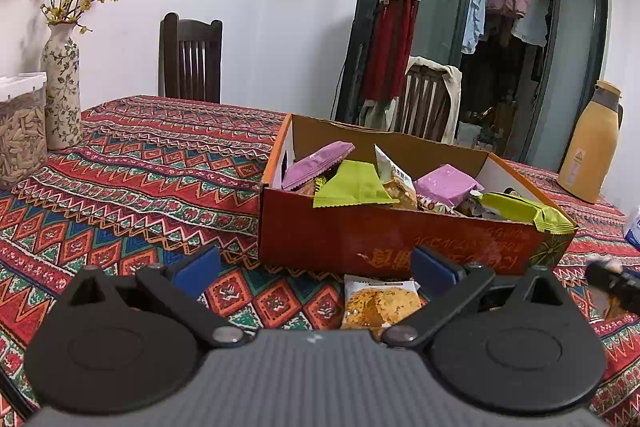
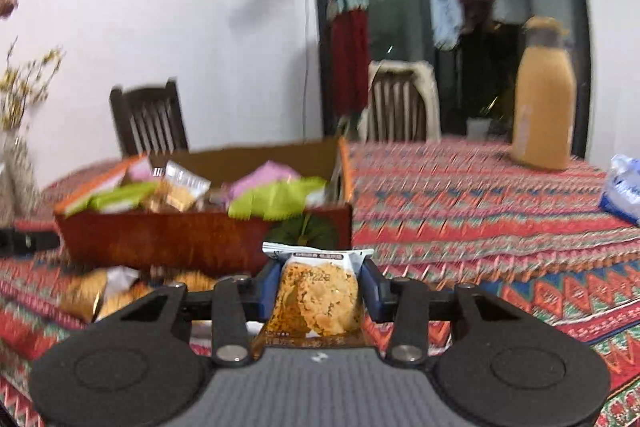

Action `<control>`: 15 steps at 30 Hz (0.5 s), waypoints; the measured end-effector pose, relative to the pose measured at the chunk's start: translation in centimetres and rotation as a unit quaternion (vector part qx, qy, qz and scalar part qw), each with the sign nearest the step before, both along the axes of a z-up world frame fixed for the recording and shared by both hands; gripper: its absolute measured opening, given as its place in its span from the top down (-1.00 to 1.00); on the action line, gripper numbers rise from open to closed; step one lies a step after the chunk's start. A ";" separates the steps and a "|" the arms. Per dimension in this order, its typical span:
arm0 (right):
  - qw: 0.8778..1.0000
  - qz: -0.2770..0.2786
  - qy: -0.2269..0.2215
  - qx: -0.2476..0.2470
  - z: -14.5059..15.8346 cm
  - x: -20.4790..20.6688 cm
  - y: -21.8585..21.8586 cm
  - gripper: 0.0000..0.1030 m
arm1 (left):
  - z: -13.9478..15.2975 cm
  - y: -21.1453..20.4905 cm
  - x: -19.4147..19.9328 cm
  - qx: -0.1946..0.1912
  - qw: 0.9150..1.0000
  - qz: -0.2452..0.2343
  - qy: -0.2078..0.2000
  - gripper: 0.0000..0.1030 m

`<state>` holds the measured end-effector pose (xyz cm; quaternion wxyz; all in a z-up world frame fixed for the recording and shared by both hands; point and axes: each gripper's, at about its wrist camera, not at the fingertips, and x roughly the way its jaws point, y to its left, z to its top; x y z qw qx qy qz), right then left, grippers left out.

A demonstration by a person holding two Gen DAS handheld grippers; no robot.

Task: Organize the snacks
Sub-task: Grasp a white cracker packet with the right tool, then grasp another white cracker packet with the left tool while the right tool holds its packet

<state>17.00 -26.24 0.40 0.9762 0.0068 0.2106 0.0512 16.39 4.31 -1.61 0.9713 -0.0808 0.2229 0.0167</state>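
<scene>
Left wrist view: left gripper [image 1: 316,265] with jaws spread wide and nothing between them, above a cracker packet [image 1: 380,301] lying on the patterned tablecloth [image 1: 140,187], just before the red cardboard snack box [image 1: 360,239]; right wrist view: right gripper [image 2: 319,285] clamped on a clear cracker packet [image 2: 318,297], snack box [image 2: 180,239] behind and to the left.

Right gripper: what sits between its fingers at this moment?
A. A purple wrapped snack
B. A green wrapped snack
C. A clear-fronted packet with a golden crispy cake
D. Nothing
C: in the right wrist view the right gripper has its blue fingers pressed against both sides of the crispy cake packet, in front of the snack box.
</scene>
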 end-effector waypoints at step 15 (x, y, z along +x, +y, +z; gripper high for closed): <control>0.998 -0.006 -0.053 -0.011 0.0 -1.7 0.2 0.21 | -0.3 -0.4 0.3 0.017 1.000 0.009 0.007 -1.00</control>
